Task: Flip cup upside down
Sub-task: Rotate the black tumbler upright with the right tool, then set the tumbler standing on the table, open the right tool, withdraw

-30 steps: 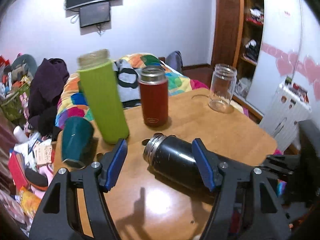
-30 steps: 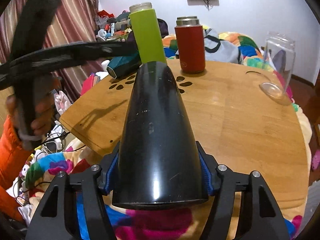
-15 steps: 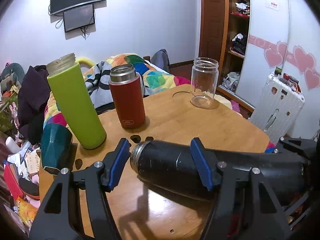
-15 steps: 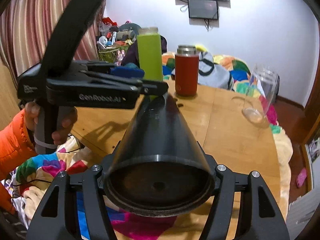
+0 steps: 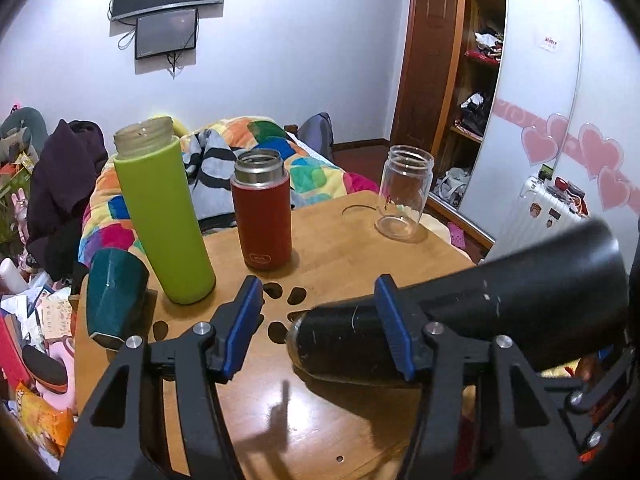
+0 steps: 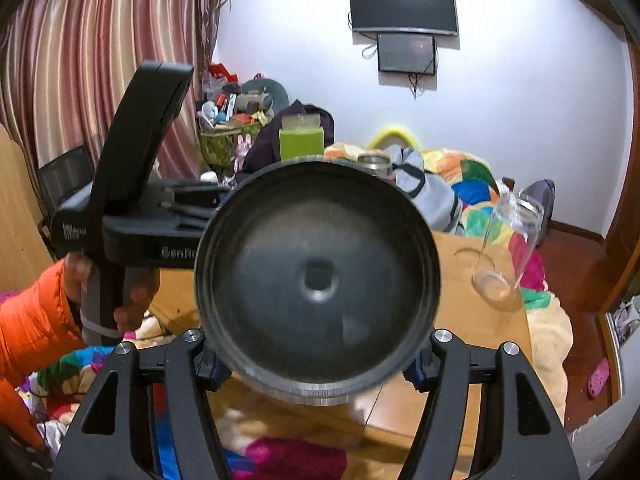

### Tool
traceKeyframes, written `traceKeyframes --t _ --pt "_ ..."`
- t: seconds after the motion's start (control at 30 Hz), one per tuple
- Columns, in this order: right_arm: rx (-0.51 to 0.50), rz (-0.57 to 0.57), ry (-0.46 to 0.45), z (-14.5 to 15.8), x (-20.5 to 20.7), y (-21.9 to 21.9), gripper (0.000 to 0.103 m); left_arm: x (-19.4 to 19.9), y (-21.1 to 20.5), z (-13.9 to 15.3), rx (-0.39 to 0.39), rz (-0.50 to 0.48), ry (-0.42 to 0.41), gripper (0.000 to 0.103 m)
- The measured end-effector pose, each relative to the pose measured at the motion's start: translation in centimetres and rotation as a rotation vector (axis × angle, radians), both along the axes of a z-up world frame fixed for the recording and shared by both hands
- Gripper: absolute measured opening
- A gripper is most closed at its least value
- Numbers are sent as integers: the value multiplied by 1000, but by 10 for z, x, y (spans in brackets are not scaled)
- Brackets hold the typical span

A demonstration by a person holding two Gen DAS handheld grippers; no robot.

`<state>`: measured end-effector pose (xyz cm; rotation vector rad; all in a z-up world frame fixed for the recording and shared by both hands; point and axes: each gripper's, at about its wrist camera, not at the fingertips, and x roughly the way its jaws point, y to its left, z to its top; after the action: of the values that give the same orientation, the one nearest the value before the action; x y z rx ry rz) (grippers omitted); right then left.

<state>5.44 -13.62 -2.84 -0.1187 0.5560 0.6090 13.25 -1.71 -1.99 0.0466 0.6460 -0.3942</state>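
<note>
My right gripper is shut on a black cup, a tall flask. Its round base faces the right wrist camera and fills that view. In the left wrist view the black cup hangs tilted above the wooden table, base high at the right, mouth end low near the table's middle. My left gripper is open and empty. Its right fingertip overlaps the cup in the view. The hand-held left gripper body also shows in the right wrist view.
On the table stand a green bottle, a red flask and a clear glass jar. A teal cup stands at the table's left edge. A bed with a colourful blanket lies behind.
My right gripper has tilted the black cup further: its base has risen and turned to face the right camera, its mouth end has dipped toward the table. The left gripper has stayed open.
</note>
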Motion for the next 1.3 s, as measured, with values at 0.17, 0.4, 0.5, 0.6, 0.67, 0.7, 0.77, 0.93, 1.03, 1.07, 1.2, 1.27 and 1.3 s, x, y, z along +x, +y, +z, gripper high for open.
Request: traceKeyframes --t 0.17,0.4,0.5,0.6,0.67,0.7,0.77,0.93,1.03,1.07,1.2,1.27,1.3 --pt "21 0 -24 11 12 4 61 5 13 2 -87 -12 39 52" --pt "50 23 -18 20 32 14 61 5 21 -2 -72 17 32 52" --pt "54 39 -6 18 42 20 61 6 27 -5 -79 32 41 52" --pt "45 41 -17 18 43 26 61 4 31 -9 -81 40 45 52" --pt "37 38 -26 17 41 28 61 3 33 -9 -79 41 40 52" --pt "30 39 -31 17 40 30 61 2 34 -9 -81 42 37 52" --pt "23 41 -35 17 37 33 61 1 36 -9 -94 43 36 52" --pt "35 40 -24 16 37 29 61 -4 41 -8 -92 67 28 53" --pt "35 33 -25 15 36 29 61 -9 44 -5 -80 87 9 54" --pt "38 32 -25 16 35 28 61 -12 46 -4 -78 95 -1 55" --pt "58 11 -52 20 25 20 85 -33 57 7 -76 149 -79 70" --pt "74 -1 -78 23 16 13 88 -47 60 13 -78 179 -130 79" --pt "80 -7 -85 25 12 10 90 -58 62 18 -79 198 -172 86"
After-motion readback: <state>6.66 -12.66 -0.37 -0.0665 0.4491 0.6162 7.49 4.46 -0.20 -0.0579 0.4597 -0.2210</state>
